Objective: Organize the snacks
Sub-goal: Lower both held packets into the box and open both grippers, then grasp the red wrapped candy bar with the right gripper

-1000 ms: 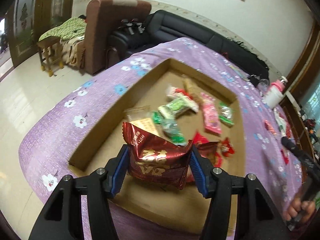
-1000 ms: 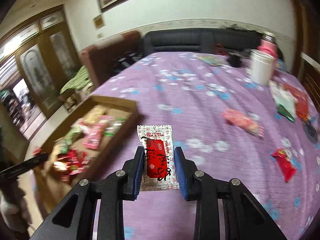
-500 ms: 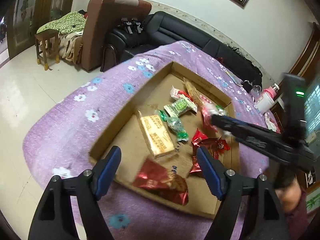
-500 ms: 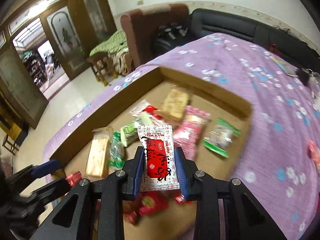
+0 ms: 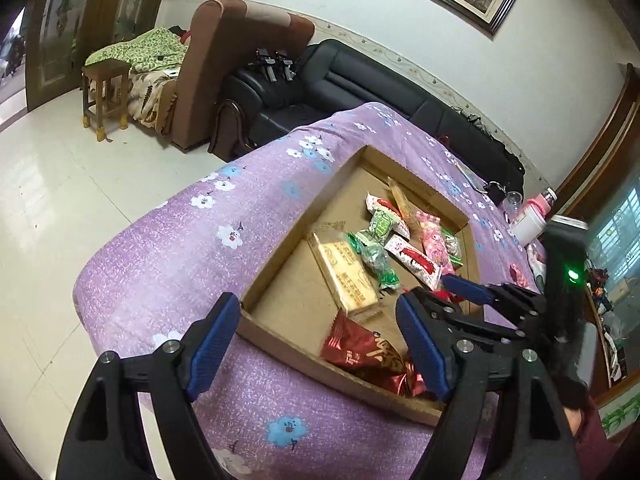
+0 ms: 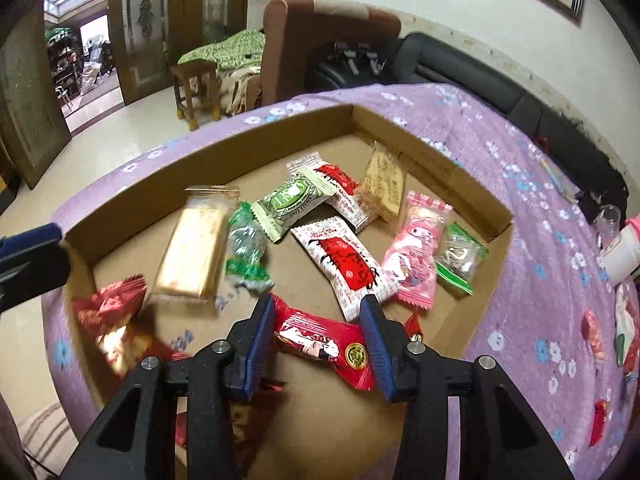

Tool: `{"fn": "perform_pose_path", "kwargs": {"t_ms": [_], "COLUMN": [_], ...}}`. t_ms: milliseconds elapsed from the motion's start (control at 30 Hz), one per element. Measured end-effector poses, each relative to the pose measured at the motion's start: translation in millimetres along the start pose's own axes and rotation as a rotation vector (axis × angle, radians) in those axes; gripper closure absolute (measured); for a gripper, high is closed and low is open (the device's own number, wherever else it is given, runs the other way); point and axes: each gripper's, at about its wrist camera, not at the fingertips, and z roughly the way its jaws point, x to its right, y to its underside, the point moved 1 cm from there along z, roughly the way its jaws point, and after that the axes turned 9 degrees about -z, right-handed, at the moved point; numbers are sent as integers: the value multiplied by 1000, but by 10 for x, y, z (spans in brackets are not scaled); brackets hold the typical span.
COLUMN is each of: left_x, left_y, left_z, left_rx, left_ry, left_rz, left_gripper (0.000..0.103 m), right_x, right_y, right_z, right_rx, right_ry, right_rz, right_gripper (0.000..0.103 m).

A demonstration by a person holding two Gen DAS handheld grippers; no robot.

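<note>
A second ago the left tongs (image 5: 320, 344) gripped a dark red foil snack (image 5: 362, 350); now their jaws stand wide and are opening, and the snack lies loose in the near corner of the cardboard tray (image 5: 280, 268). The right tongs (image 6: 318, 338) have swung from the purple tabletop to over the tray. The white and red packet (image 6: 346, 266) they held now lies among the other snacks, jaws opening.
</note>
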Motion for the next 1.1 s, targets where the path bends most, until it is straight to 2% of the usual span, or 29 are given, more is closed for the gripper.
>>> {"fn": "perform_pose_path", "kwargs": {"t_ms": [100,167,200,267,400,600,767,900,1000,1100], "left_x": [76,136,186,284,522,1007,1597,2097,2379,2505], "left_y": [43,75,97,136,230,386,596,806,991,1144], "left_z": [-51,-113,-158,-234,-304,-176,125,368,432,451], "left_rx": [7,22,39,67,67,13,-62,-133,-167,-182], "left_ry": [-4,-7,-16,-25,17,66,168,196,222,239], "left_rz": [20,38,56,93,156,251,293,366,428,471], "left_gripper": [23,23,23,23,20,20,20,20,20,20], "right_x": [123,222,253,328,451,823,1171,1352,1445,1589], "right_y": [27,68,99,204,433,980,1652,2165,2365,2436], "right_z": [-316,-507,-577,-717,-867,-1083,-1496,-1858,-1978,-1943], "right_rx": [98,147,163,182,183,163,172,192,195,188], "right_ry": [20,20,23,38,71,139,253,350,391,365], "right_rz": [44,77,89,110,150,271,440,546,570,593], "right_gripper": [52,38,36,34,34,34,31,26,23,23]}}
